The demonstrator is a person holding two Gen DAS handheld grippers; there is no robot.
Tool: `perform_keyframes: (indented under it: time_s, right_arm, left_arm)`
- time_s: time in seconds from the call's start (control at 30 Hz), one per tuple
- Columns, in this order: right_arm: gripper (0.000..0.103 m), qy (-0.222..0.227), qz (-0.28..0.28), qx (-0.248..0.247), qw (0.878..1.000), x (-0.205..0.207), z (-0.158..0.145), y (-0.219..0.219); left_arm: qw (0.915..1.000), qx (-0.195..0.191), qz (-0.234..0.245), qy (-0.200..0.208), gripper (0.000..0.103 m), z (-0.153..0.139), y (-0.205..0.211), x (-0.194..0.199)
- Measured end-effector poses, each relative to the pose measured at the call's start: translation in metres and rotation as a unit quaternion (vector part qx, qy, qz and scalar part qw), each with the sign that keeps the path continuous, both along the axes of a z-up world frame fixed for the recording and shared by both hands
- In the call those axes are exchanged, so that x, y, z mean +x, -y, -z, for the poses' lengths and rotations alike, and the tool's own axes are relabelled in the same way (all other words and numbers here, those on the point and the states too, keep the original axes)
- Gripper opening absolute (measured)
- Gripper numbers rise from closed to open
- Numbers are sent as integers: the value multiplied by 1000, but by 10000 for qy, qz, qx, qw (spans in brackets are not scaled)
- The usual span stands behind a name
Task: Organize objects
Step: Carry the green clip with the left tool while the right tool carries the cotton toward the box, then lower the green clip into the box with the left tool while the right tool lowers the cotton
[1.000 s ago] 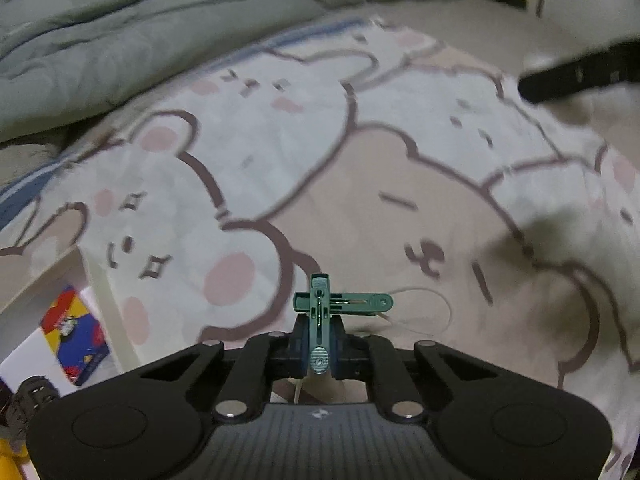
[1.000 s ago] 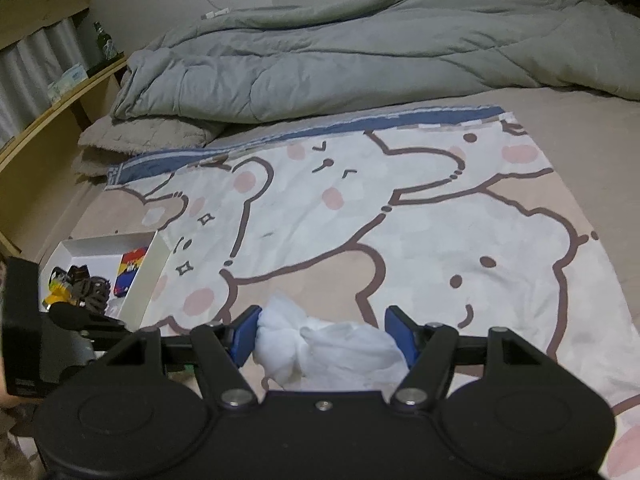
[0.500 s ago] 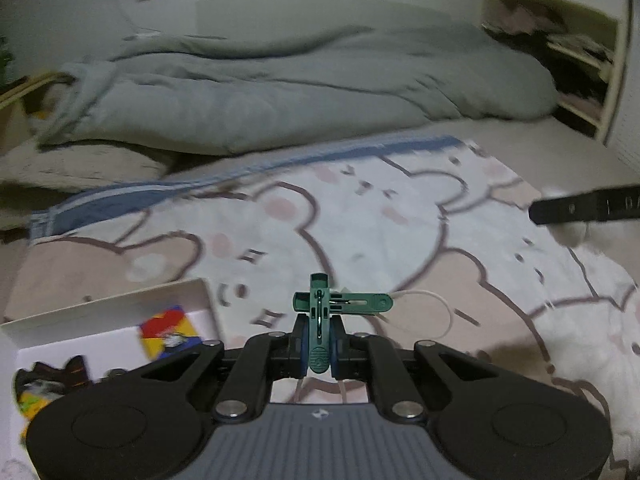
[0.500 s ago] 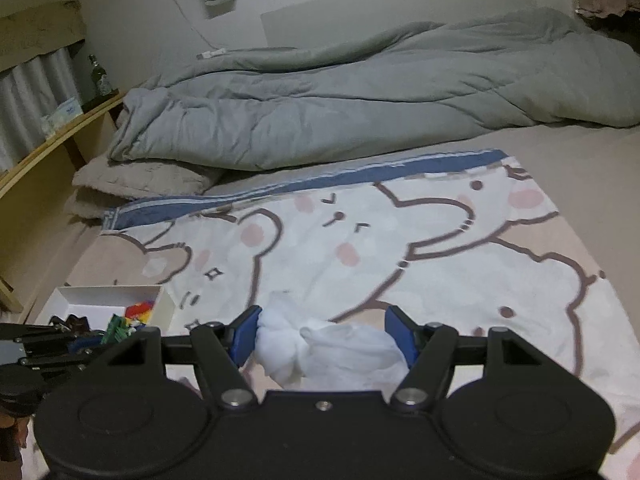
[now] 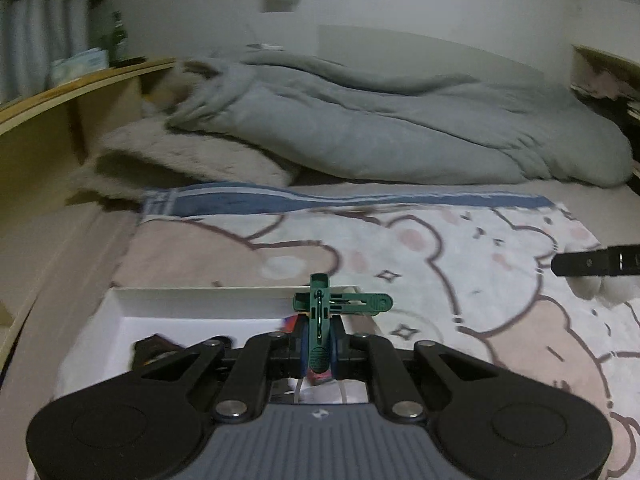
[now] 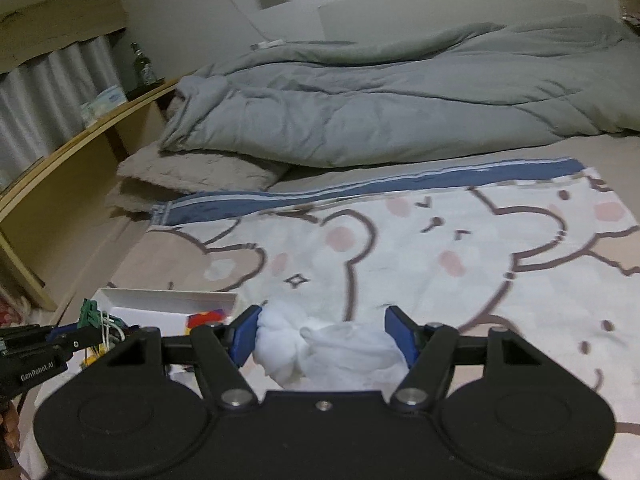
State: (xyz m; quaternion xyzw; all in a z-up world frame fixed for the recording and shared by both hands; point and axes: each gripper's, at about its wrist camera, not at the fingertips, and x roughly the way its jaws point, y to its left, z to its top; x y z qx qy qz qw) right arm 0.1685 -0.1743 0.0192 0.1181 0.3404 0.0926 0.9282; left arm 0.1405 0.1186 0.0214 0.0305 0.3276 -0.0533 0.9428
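Left jaws pinch a green clip (image 5: pixel 320 312), right jaws clasp white cloth (image 6: pixel 324 348); box (image 5: pixel 200 294) contents blurred.

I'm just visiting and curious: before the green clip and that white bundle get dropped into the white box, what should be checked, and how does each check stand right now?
1. Green clip pinched firmly in the left gripper: ok.
2. White cloth bundle held between the right gripper pads: ok, it fills the gap.
3. Clip over the white box: ok, it sits above the far right part.
4. Bundle over the box: not ok, it is over the bear-print blanket, right of the box.
5. Free space in the box: cannot tell, the grippers hide much of it.
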Motion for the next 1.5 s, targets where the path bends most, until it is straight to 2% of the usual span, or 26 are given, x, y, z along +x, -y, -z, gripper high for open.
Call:
perform_keyframes:
  time_s: [0.37,0.6,0.87,1.07,1.3,1.4,1.43,1.5]
  right_arm:
    - [68,-13,-425,68,9991,21,9,-64]
    - [68,27,-706,111,9974,44,7,-109]
    - [68,-67,-1159,212,9930,73,15,-186]
    - [68,-6,-1595,154,9871,90,18,-250]
    - [68,-55,-1978,330,9797,112,25,-312]
    - [76,42,-2122,440,9762,116,30,-330]
    - [90,51,-2145,454,9757,118,31,-334]
    - [93,39,-2076,349,9776,118,31,-338]
  left_arm:
    - [9984,-3,-570,-53,11,5,-76,-12]
    - [9967,475,-596,-277,11,13,-104,-26]
    - [9915,1021,-171,-788,11,36,-113,-32]
    - [9885,1026,90,-1106,11,56,-117,-30]
    - [9869,929,239,-1296,11,68,-122,-26]
    - [9874,849,258,-1309,15,69,-123,-23]
    - [9876,828,240,-1313,17,70,-123,-23]
    - [9876,831,232,-1311,28,70,-124,-21]
